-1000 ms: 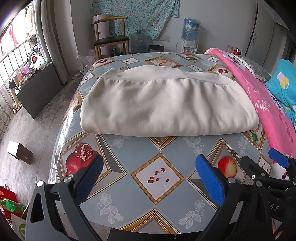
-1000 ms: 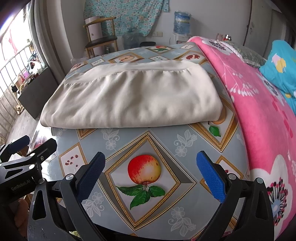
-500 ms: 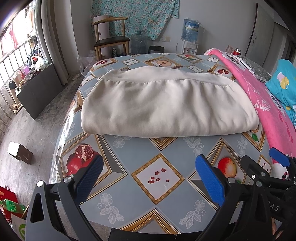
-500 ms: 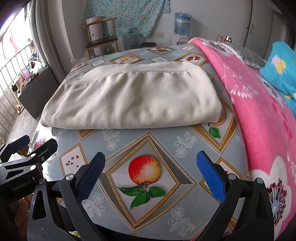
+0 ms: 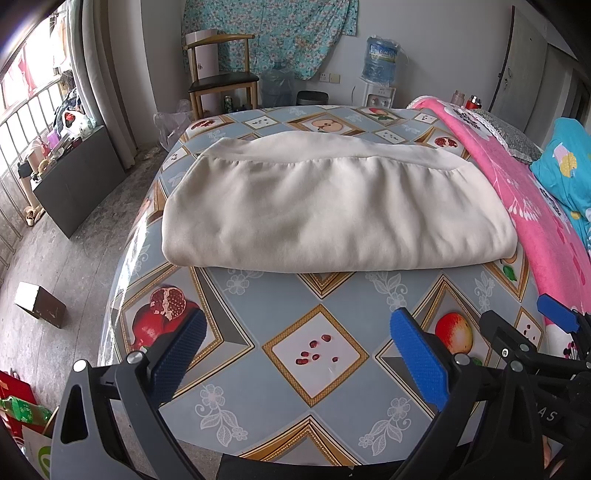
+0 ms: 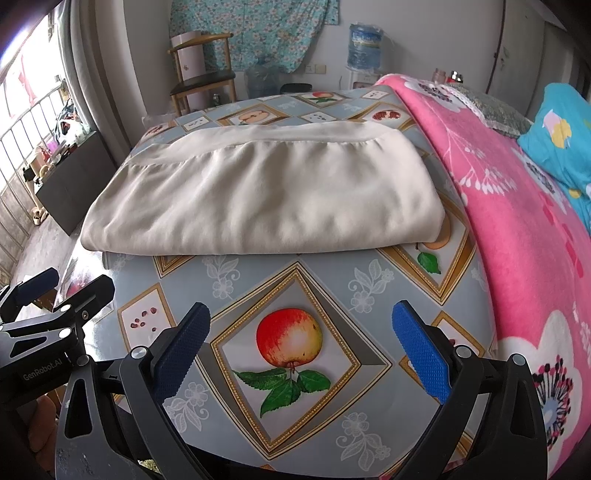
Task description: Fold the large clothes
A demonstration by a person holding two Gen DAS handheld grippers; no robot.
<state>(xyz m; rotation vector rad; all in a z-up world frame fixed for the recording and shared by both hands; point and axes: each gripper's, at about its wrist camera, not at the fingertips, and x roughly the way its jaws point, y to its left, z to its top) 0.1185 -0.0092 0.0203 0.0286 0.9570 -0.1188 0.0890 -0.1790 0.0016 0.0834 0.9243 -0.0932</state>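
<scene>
So your big cream-coloured folded garment (image 5: 332, 210) is lying flat across the far half of the bench with the grey fruit-print oilcloth (image 5: 317, 373), folded into a wide rectangle with its hemmed band along the far edge and the fold facing you. Its right end sits just beside the pink flowered blanket (image 6: 524, 206) that runs down the right side, and its left end reaches close to the bench's left edge. Your left tool (image 5: 295, 360) is hanging over the near edge with its blue-padded fingers (image 5: 419, 363) spread wide apart and nothing between them, just the pomegranate-seed tile showing through the gap. Same deal with your right tool (image 6: 301, 354): spread wide, gripping nothing, framing the printed red apple tile, well short of the garment. Both tools sit side by side, and each one shows at the edge of the other's view. Back by the wall there's a wooden chair with a dark seat (image 5: 221, 79) and a blue water-cooler bottle (image 5: 380, 57), plus a teal flowered cloth hanging on the wall (image 5: 273, 33).
</scene>
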